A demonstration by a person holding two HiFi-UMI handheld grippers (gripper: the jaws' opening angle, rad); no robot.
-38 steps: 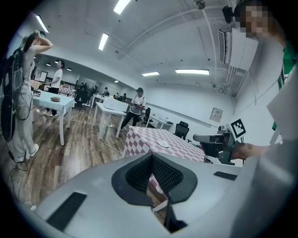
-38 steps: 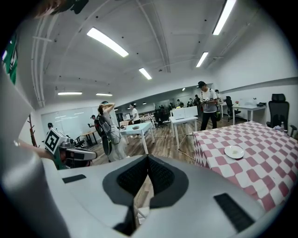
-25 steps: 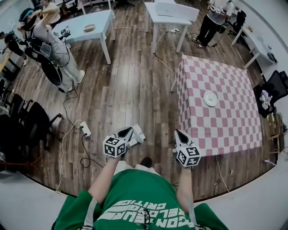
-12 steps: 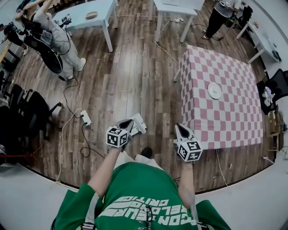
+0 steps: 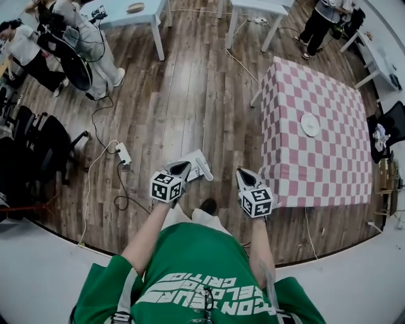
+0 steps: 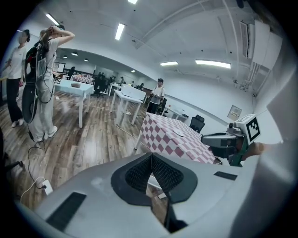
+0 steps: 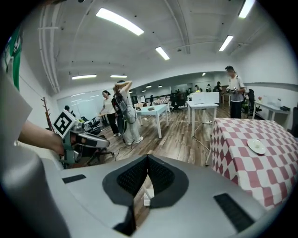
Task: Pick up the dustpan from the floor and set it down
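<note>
1. The dustpan (image 5: pixel 197 164) is pale grey-white, a flat scoop with a short straight handle pointing near and right. It lies on the floor, just far of the person's feet and between the two grippers in the head view.
2. The left gripper (image 5: pixel 180 168) is held above the floor, and in the head view its tips overlap the dustpan's left edge. Its own view shows its dark ribbed fingers (image 6: pixel 138 174) closed tip to tip, with nothing between them.
3. The right gripper (image 5: pixel 242 174) is to the right of the dustpan and apart from it. Its fingers (image 7: pixel 132 177) are pressed together at the tips and hold nothing.
4. A dark shoe (image 5: pixel 207 206) shows just near of the dustpan, above the person's green shirt (image 5: pixel 190 272).
5. The floor (image 5: pixel 183 95) is brown wooden planking with a glossy sheen.
6. To the right stands a table (image 5: pixel 329 164) under a pink-and-white checked cloth, with a white plate (image 5: pixel 310 124) on it.
7. To the left a white power strip (image 5: pixel 124 153) lies on the floor with cables trailing from it, and black chairs (image 5: pixel 38 152) stand further left.
8. Pale tables (image 5: pixel 136 12) stand at the far side. People stand at the far left (image 5: pixel 88 44) and the far right (image 5: pixel 326 19).
9. The gripper views show a large room with a white ceiling and strip lights (image 7: pixel 120 21).
</note>
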